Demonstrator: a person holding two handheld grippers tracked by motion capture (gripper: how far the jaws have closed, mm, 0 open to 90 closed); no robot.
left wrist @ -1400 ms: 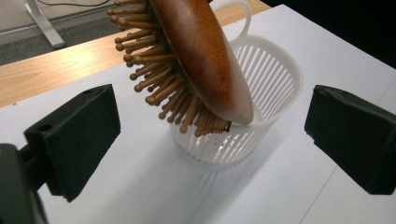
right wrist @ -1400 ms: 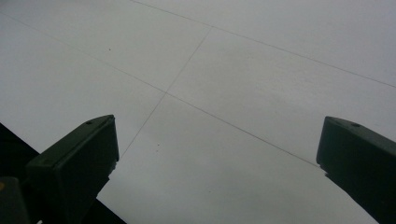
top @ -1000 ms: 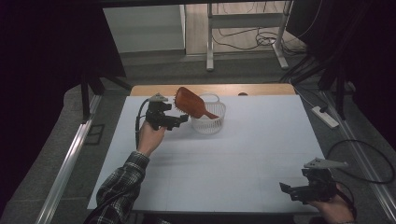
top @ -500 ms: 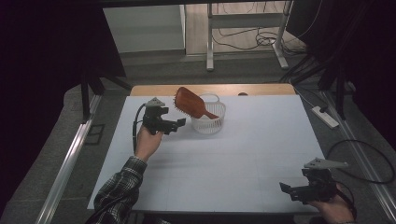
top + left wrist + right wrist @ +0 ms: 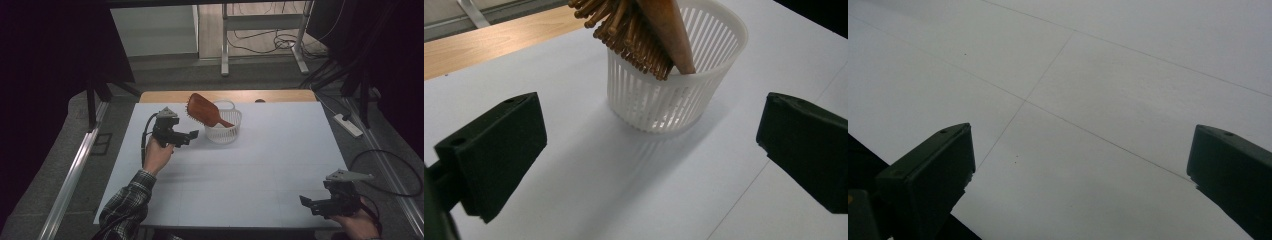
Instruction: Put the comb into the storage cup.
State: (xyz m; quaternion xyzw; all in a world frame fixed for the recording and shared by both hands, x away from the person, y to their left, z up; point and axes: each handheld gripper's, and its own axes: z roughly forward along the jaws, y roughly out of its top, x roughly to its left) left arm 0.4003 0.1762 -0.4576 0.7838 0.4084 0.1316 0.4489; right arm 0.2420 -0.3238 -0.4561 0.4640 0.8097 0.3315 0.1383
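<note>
2 grippers' fingers gape, holding nothing; the hairbrush (image 5: 205, 110) handle end hides in the basket (image 5: 226, 131).

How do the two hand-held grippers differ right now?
The left hand-held gripper is raised above the table and points at the basket holding the hairbrush; the right hand-held gripper sits low at the near edge, far from them. The left one faces the basket; the right one faces bare table. Both are open and hold nothing.

No readable text or labels
</note>
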